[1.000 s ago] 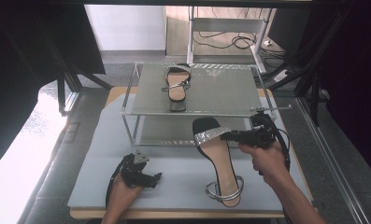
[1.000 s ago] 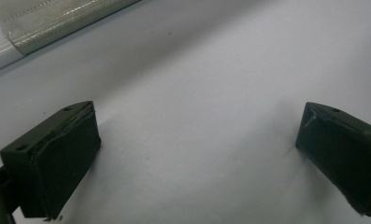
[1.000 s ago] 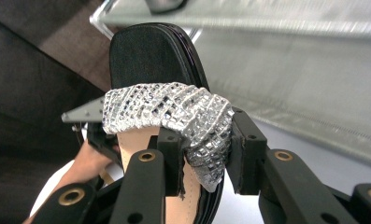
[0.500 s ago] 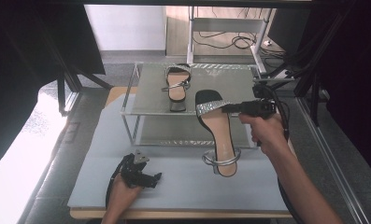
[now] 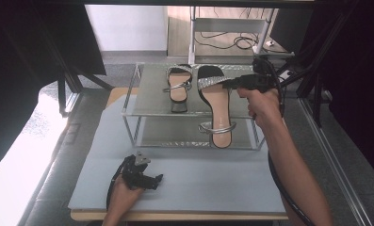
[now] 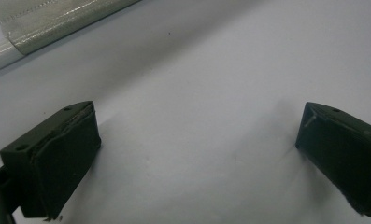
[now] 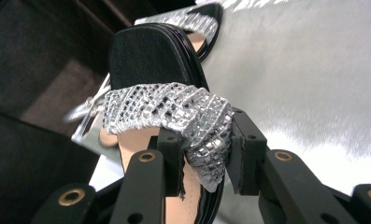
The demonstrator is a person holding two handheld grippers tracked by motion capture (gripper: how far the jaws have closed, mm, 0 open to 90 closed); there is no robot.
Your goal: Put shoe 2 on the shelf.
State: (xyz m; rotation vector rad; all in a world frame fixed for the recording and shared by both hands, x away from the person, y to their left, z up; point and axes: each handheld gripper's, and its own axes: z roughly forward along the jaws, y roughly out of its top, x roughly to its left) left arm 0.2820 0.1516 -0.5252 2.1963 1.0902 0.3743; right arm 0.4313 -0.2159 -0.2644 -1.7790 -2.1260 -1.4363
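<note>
**Sandal held over the shelf**

The right gripper (image 5: 227,84) has its jaws clamped on the silver toe strap (image 7: 206,135) of a black sandal (image 5: 215,106), pinching the strap between both pads. The sandal hangs over the top of the glass shelf (image 5: 147,101), toe away from the person, heel end (image 5: 217,134) jutting past the shelf's near edge. Just beside it on the shelf top lies the second sandal (image 5: 177,84), also toe away. The left gripper (image 5: 149,180) rests on the grey table (image 5: 213,183) near the front edge, well apart from the shelf, its jaws wide with nothing but table between them
</note>
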